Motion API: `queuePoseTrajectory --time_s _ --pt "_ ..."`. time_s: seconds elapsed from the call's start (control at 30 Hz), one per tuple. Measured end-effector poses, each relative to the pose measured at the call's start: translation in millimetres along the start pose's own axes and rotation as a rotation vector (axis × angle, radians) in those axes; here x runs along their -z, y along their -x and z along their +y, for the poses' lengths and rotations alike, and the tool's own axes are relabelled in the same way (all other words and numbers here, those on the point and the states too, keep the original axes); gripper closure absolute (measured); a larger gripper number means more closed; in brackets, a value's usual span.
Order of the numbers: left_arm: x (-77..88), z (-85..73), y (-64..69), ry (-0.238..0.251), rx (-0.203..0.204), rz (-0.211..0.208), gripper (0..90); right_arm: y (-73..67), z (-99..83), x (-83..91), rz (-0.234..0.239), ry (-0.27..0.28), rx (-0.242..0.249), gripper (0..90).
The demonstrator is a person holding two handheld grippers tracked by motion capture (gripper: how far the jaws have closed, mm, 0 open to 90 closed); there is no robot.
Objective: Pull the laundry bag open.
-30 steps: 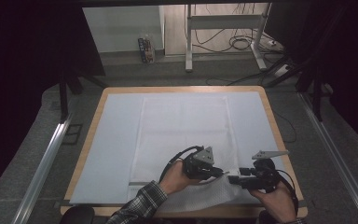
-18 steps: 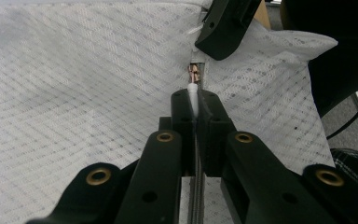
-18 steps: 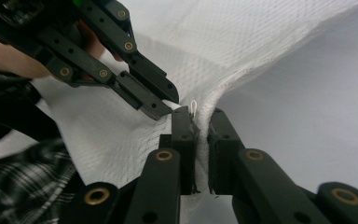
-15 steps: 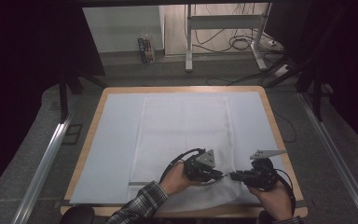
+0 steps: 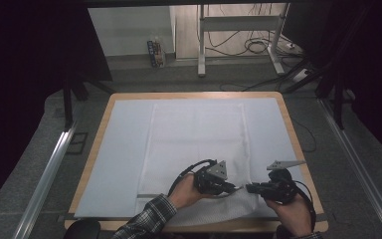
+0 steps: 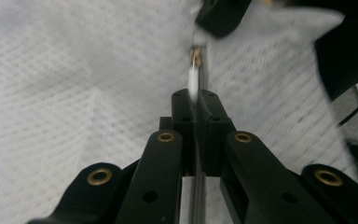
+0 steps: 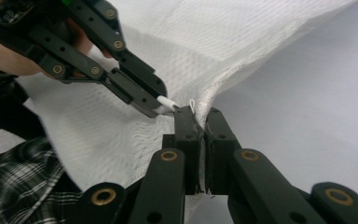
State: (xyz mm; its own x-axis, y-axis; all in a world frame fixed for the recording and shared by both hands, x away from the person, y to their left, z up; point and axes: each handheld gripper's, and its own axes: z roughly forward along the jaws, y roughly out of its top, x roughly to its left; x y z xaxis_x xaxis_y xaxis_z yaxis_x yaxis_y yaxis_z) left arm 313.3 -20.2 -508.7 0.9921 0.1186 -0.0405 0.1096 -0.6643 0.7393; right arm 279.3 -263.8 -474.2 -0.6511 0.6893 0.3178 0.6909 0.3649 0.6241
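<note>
Nearest the table's front edge, a plaid sleeve (image 5: 146,219) leads to the left hand, and the black two-jaw left gripper (image 5: 234,188) is clenched on a small white zip-pull tab (image 6: 193,81); in the left gripper view the tab sticks out just beyond the closed tips, with a pale zip line running away from it. Just beside it, tip almost to tip, the black right gripper (image 5: 249,188) is clamped on the lifted edge of a white mesh fabric bag (image 5: 199,134), the cloth pinched between its jaws and rising in a ridge past them in the right gripper view

Compared with a second ago, the right hand has edged in toward the left, so the gap between the two grippers has nearly closed, while the left one has barely shifted. I judge this as bracing: one gripper anchors the cloth right at the slider while the other is set to draw the tab along the zip. Which way the zip is meant to travel I cannot tell

The bag lies flat beyond the grippers, along the middle of a pale blue-white sheet (image 5: 124,149) covering the wooden-rimmed table (image 5: 291,134). Farther off, a white metal stand (image 5: 201,45) and loose cables sit on the floor
</note>
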Motion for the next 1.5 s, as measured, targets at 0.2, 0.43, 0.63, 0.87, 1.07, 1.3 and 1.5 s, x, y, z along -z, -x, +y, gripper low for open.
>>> queuePoseTrajectory --time_s 0.2,0.43,0.63,0.87,1.07,1.3,1.5 --pt "10.9 -21.7 -11.9 0.011 0.07 0.019 90.0 11.6 -4.3 19.7 -0.05 0.066 -0.042 85.4" --pt "9.1 -5.4 -4.6 0.074 0.059 -0.006 89.0 5.9 -1.5 14.5 -0.026 0.053 -0.021 85.3" --pt "-9.0 5.0 -5.6 0.065 0.086 -0.053 76.8 3.9 -0.3 15.0 0.005 0.068 -0.019 85.3" --pt "-18.3 8.9 -7.7 0.057 0.114 -0.075 67.9 1.9 0.9 14.6 0.012 0.072 -0.008 85.2" --pt "-16.3 10.5 -8.3 0.092 0.135 -0.136 67.0 1.8 1.3 14.3 0.012 0.079 -0.001 85.2" --pt "-16.0 11.2 -10.4 0.105 0.159 -0.166 68.2 2.0 1.5 13.8 0.015 0.076 0.003 85.0" --pt "-18.6 14.7 -11.3 0.094 0.182 -0.18 78.8 0.8 2.0 13.3 0.015 0.08 0.011 85.0"
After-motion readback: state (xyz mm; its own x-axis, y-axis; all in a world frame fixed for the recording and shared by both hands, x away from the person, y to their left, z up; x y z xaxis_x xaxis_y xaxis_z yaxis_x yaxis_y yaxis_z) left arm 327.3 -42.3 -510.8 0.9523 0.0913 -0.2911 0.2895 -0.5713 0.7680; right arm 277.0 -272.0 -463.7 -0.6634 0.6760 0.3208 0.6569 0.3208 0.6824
